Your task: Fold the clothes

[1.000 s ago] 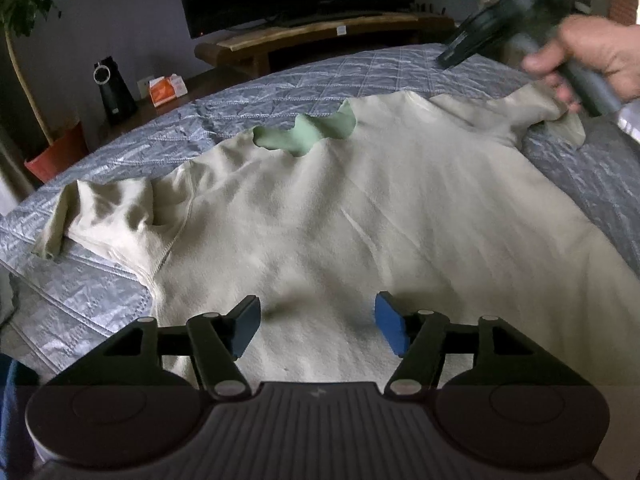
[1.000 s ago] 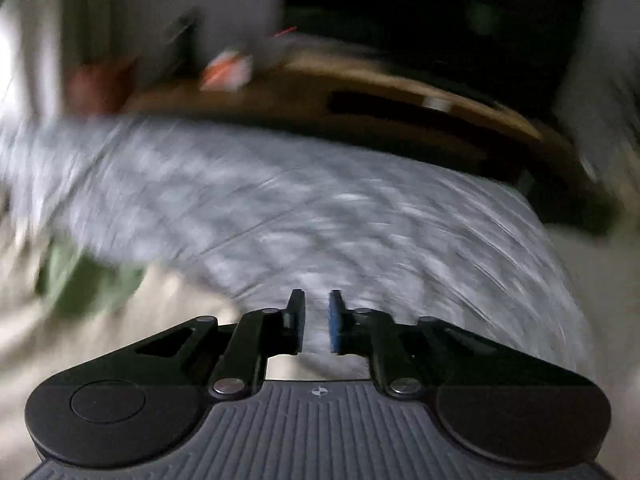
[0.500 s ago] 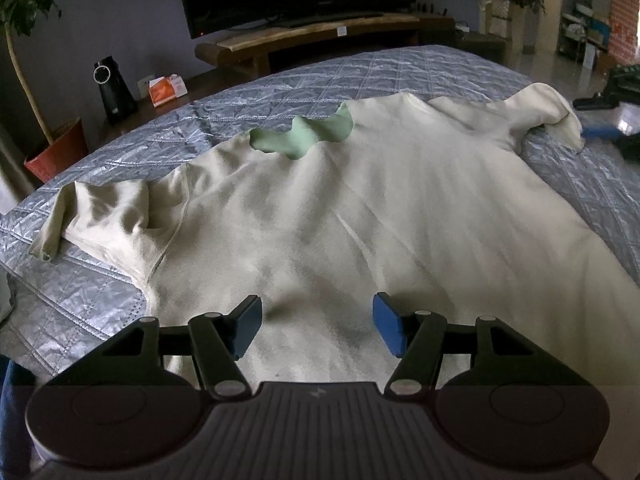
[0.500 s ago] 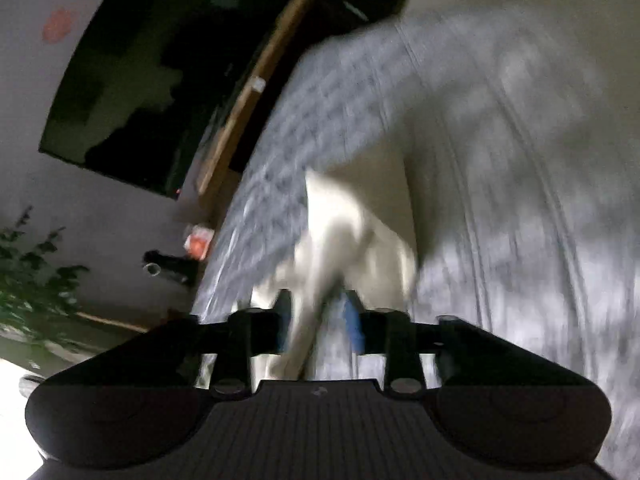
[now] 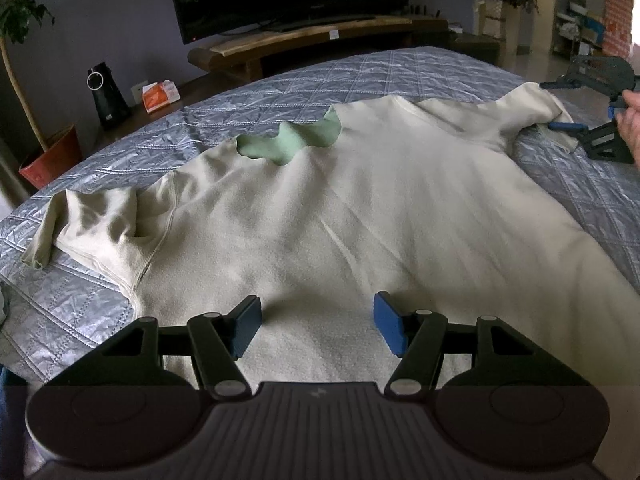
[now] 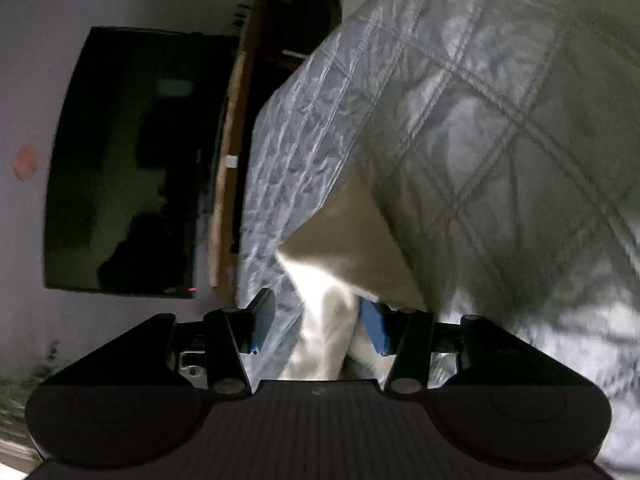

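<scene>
Right claw (image 6: 318, 326) rolled sideways, jaws opening around sleeve (image 6: 328, 312).

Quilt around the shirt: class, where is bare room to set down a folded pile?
Bare quilt lies beyond the shirt's collar toward the TV bench, and left of the bunched sleeve. The middle is covered by the shirt; the far right sleeve is crowded by the right tongs, opening around it.

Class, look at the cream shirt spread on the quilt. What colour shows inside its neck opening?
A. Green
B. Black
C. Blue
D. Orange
A: the lining at the neck of the shirt is pale green against the cream cloth.
</scene>
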The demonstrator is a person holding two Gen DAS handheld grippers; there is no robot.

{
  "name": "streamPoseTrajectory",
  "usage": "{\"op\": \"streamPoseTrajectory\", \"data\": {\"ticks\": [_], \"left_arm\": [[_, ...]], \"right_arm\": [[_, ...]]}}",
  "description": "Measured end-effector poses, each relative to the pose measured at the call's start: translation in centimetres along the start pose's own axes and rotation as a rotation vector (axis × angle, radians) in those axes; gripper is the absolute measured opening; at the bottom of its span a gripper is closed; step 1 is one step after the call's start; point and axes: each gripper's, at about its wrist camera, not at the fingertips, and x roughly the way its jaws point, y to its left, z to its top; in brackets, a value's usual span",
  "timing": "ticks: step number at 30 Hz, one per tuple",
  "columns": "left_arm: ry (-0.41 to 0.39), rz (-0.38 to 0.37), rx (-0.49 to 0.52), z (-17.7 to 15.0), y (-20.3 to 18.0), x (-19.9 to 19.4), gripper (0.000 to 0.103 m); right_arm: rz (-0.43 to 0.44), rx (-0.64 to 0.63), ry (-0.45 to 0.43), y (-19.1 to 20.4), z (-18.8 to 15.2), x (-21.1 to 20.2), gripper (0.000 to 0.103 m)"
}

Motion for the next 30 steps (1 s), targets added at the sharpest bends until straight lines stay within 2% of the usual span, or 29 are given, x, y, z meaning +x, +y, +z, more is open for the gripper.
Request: {"op": "streamPoseTrajectory", "data": {"ticks": [1,2,4,8,11,14,15,16,17,18,21,23,25,26,28,30], "left_arm": [[0.000,0.000,0.000,0.0,0.0,0.0,0.059],[0.000,0.000,0.001,0.0,0.0,0.0,0.059],[0.001,-0.001,0.001,0.0,0.1,-0.2,0.059],[0.002,-0.001,0.000,0.0,0.1,-0.2,0.059],[0.006,0.002,-0.009,0.0,0.3,-0.2,0.061],[0.009,0.008,-0.030,0.1,0.8,-0.1,0.060],[0.010,0.012,-0.038,0.1,1.0,-0.1,0.060],[0.012,0.017,-0.045,0.1,1.2,-0.1,0.060],[0.013,0.020,-0.050,0.0,1.4,-0.1,0.059],[0.013,0.022,-0.053,0.0,1.5,-0.1,0.059],[0.011,0.026,-0.060,0.0,1.9,-0.4,0.057],[0.007,0.026,-0.061,0.0,2.0,-0.5,0.057],[0.006,0.023,-0.063,0.1,2.0,-0.4,0.057],[0.005,0.022,-0.062,0.1,2.0,-0.4,0.057],[0.006,0.023,-0.058,0.1,1.8,-0.2,0.057],[0.009,0.024,-0.053,0.2,1.6,0.0,0.057]], "right_arm": [[-0.009,-0.025,-0.012,0.2,0.1,0.2,0.043],[-0.026,-0.068,-0.031,0.4,0.1,0.2,0.024],[-0.052,-0.200,-0.075,1.8,0.0,-0.2,0.011],[-0.067,-0.557,-0.139,7.0,-2.5,-0.9,0.004],[-0.003,-0.935,-0.140,11.6,-7.8,-2.5,0.004],[0.104,-1.354,-0.061,14.3,-16.1,-4.3,0.004],[0.167,-1.502,0.011,14.3,-19.3,-4.8,0.004],[0.185,-1.569,0.076,14.0,-21.4,-5.3,0.002],[0.166,-1.581,0.107,13.6,-22.6,-5.6,0.005],[0.125,-1.551,0.095,13.0,-22.4,-5.7,0.006],[-0.055,-1.400,-0.001,10.9,-17.7,-5.6,0.014],[-0.204,-1.293,-0.045,9.8,-13.3,-5.6,0.029],[-0.311,-1.265,-0.062,8.9,-10.0,-5.0,0.045],[-0.352,-1.263,-0.073,8.5,-8.8,-4.9,0.051],[-0.374,-1.234,-0.080,7.8,-7.2,-4.9,0.060],[-0.388,-1.226,-0.044,7.1,-6.7,-4.9,0.064]]}}
